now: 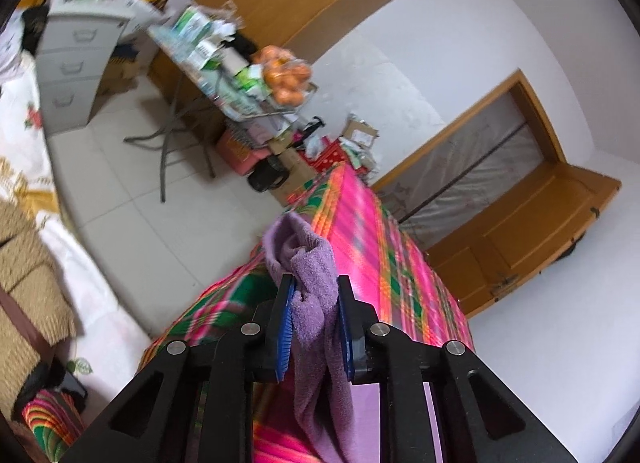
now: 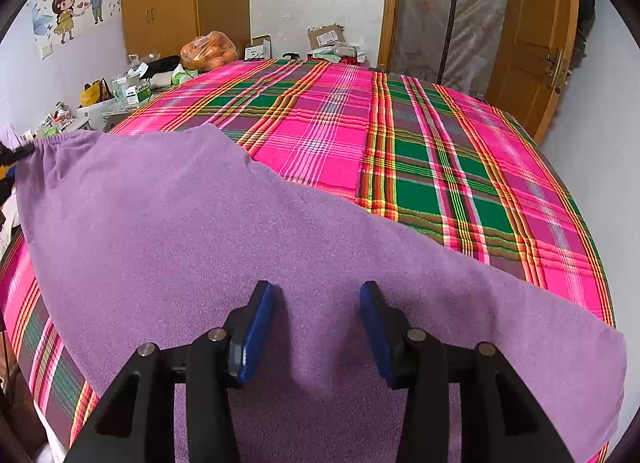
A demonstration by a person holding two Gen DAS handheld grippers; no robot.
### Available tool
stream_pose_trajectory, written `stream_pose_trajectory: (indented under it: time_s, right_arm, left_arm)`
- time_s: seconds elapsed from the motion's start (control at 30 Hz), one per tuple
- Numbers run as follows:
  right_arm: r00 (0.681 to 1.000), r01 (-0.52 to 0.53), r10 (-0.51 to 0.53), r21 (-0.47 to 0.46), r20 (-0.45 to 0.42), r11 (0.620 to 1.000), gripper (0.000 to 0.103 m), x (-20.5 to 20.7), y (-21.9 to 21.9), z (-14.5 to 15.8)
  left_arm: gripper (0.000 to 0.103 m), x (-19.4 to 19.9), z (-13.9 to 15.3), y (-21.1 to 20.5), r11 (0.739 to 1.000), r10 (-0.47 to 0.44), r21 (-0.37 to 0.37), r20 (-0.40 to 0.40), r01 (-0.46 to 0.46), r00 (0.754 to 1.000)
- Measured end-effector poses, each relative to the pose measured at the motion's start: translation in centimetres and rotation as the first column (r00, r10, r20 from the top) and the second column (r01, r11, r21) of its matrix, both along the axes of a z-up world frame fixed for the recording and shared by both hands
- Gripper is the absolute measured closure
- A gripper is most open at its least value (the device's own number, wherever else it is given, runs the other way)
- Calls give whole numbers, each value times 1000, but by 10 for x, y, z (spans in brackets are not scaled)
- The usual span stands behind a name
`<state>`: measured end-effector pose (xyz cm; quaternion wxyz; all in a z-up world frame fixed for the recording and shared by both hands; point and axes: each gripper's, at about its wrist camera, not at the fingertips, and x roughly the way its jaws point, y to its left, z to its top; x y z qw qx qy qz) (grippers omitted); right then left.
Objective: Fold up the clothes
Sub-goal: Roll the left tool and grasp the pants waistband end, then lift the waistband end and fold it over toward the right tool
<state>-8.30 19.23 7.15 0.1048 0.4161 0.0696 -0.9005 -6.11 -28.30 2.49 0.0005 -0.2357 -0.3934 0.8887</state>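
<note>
The purple garment lies spread over the near part of the plaid bedspread, reaching to its near edge; one bunched corner is lifted at the left edge, pinched between the blue pads of the left gripper, cloth hanging below them; the right gripper hovers over the garment's near middle, jaws apart, gripping nothing; a bag of oranges sits beyond the bedspread's far left corner.

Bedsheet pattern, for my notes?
Pink and green plaid bedsheet, clearest in the right wrist view.
</note>
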Motion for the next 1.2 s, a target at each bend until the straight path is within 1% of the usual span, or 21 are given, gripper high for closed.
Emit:
stream_pose_trajectory:
  time_s: [0.17, 0.27, 0.33, 0.47, 0.57, 0.63, 0.7, 0.8, 0.93, 1.0, 1.1, 1.2]
  right_arm:
    - [1000, 0, 0, -4, 1, 1000, 57, -1, 0, 0]
    - [1000, 1, -1, -8, 2, 1000, 57, 0, 0, 0]
    - [1000, 1, -1, -12, 4, 1000, 57, 0, 1, 0]
    - [1000, 1, -1, -13, 4, 1000, 57, 0, 0, 0]
    - [1000, 1, -1, -15, 5, 1000, 57, 0, 0, 0]
    - [1000, 1, -1, -16, 5, 1000, 57, -1, 1, 0]
    - [1000, 1, -1, -17, 6, 1000, 57, -1, 1, 0]
    - [1000, 1, -1, -19, 6, 1000, 57, -1, 1, 0]
    - [1000, 2, -2, -20, 7, 1000, 57, -1, 0, 0]
    - [1000, 2, -2, -22, 7, 1000, 57, -1, 1, 0]
    - [1000, 2, -2, -24, 8, 1000, 57, -1, 1, 0]
    - [1000, 2, -2, -27, 9, 1000, 57, -1, 1, 0]
  left_arm:
    - [84, -8, 28, 31, 995, -77, -68, -47, 74, 996]
    - [84, -15, 41, 59, 984, -139, -121, -60, 132, 988]
    - [84, -18, 46, 80, 971, -196, -150, -65, 184, 979]
    - [84, -20, 53, 124, 935, -304, -213, -74, 283, 950]
    - [84, -15, 57, 163, 888, -403, -276, -78, 368, 912]
    - [84, -12, 58, 188, 851, -464, -316, -74, 421, 883]
    - [84, -11, 53, 213, 803, -530, -350, -46, 483, 847]
    - [84, -10, 44, 248, 722, -618, -394, 2, 569, 786]
    - [84, -15, 21, 278, 632, -691, -405, 92, 661, 717]
    - [84, -12, 9, 291, 586, -711, -419, 145, 694, 688]
    - [84, -11, -6, 296, 546, -725, -428, 189, 720, 663]
    - [84, -11, -11, 290, 542, -736, -415, 186, 731, 651]
